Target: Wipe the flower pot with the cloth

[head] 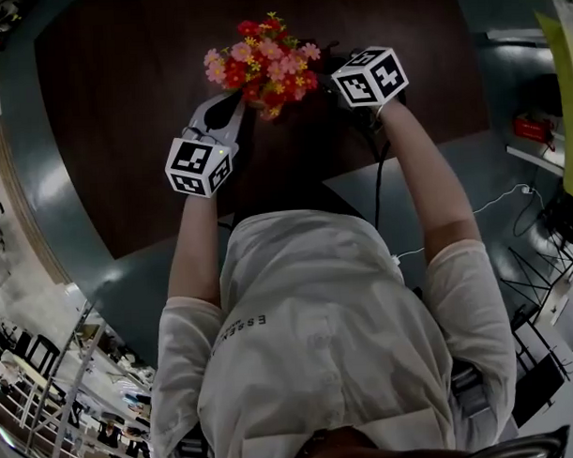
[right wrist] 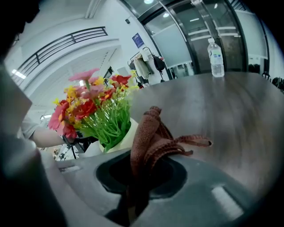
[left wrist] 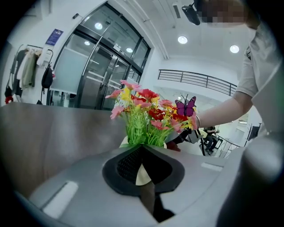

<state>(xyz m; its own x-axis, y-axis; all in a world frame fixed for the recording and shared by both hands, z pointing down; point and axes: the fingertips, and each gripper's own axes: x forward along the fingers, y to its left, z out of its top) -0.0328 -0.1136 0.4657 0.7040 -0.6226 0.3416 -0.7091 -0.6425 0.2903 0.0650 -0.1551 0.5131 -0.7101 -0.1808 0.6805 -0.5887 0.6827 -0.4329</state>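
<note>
A cream flower pot (right wrist: 125, 135) full of red, pink and yellow artificial flowers (head: 261, 62) stands on the dark brown table (head: 123, 107). My left gripper (left wrist: 142, 154) comes at it from the left, its jaws shut on the pot's cream rim (left wrist: 141, 174). From the pot's right, my right gripper (right wrist: 141, 170) is shut on a bunched brown cloth (right wrist: 153, 135). The cloth hangs just beside the pot; I cannot tell whether it touches it. In the head view the blooms hide the pot, and the marker cube (head: 369, 75) covers the right jaws.
A clear water bottle (right wrist: 216, 57) stands far back on the table. A purple butterfly ornament (left wrist: 185, 107) sticks out of the bouquet. The table's curved edge (head: 99, 241) runs close to the person's body. Glass doors (left wrist: 95, 75) and a coat rack (left wrist: 29, 66) lie beyond.
</note>
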